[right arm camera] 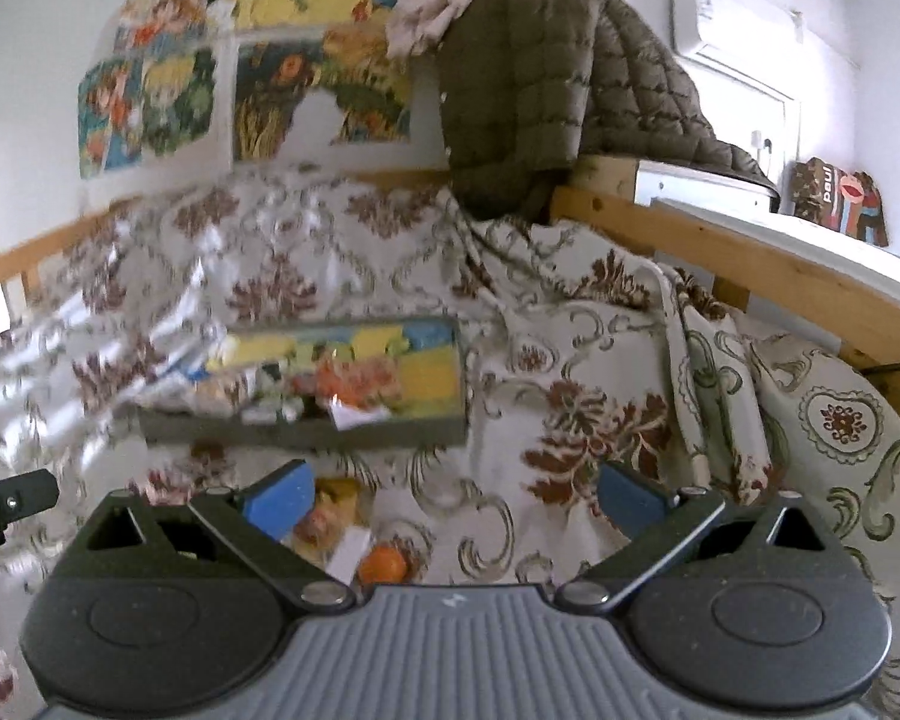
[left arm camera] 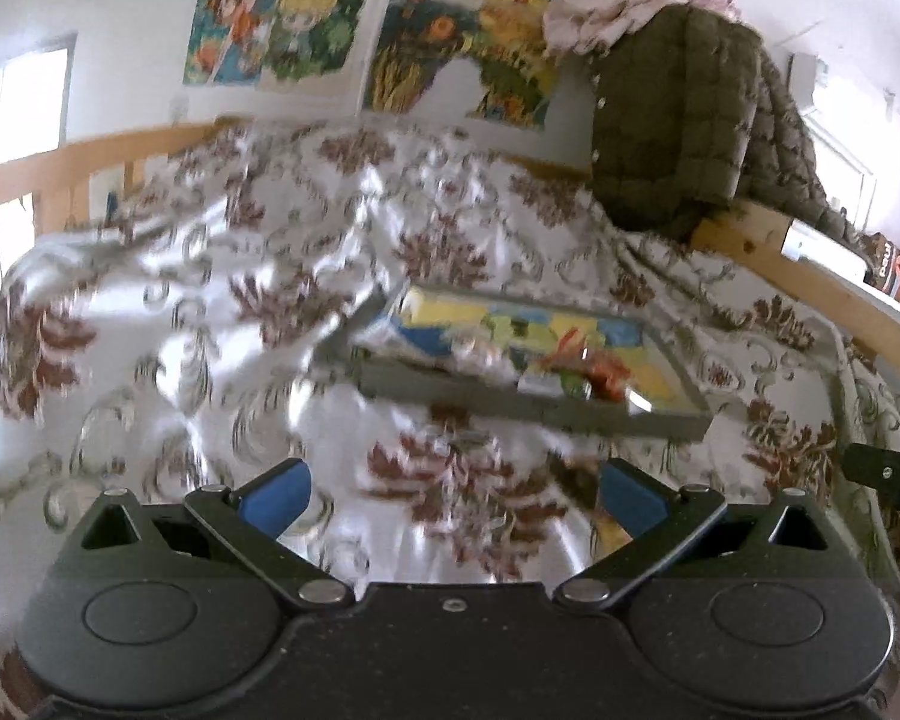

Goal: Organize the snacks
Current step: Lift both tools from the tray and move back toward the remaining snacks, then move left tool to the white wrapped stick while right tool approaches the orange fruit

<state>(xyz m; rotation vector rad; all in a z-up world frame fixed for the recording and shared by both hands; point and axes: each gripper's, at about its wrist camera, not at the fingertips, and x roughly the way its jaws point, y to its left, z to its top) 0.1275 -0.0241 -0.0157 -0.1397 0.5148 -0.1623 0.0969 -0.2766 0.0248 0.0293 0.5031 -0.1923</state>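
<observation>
Left wrist view: the left tongs [left arm camera: 453, 489] stand wide apart with nothing between the blue pads [left arm camera: 276, 492], held low over a bed covered by a white bedspread [left arm camera: 222, 276] patterned with brown flowers. Farther off, a little right of centre, a shallow grey tray [left arm camera: 528, 405] lies on the bedspread. Its floor shows yellow and blue, and a few snack packets [left arm camera: 576, 369] in orange, red and white sit toward its near right part; blur hides what they are. A green quilted jacket [left arm camera: 678, 120] hangs over the wooden bed rail [left arm camera: 810, 276] at the far right, and bright posters [left arm camera: 342, 36] cover the far wall. The tip of the other gripper shows at the right edge.

Right wrist view: the right tongs [right arm camera: 453, 489] are likewise spread wide and hold nothing. Just beside the left pad [right arm camera: 282, 495], on the bedspread [right arm camera: 570, 360] close to the camera, lie a yellowish packet [right arm camera: 330, 510] and a round orange snack [right arm camera: 383, 564], partly hidden behind the gripper body. Beyond them, left of centre, the tray [right arm camera: 306, 429] holds a blurred heap of packets [right arm camera: 354, 387]. The jacket [right arm camera: 534, 78] drapes over the rail [right arm camera: 750, 264] at the far right, with an air conditioner [right arm camera: 732, 24] on the wall above.
</observation>
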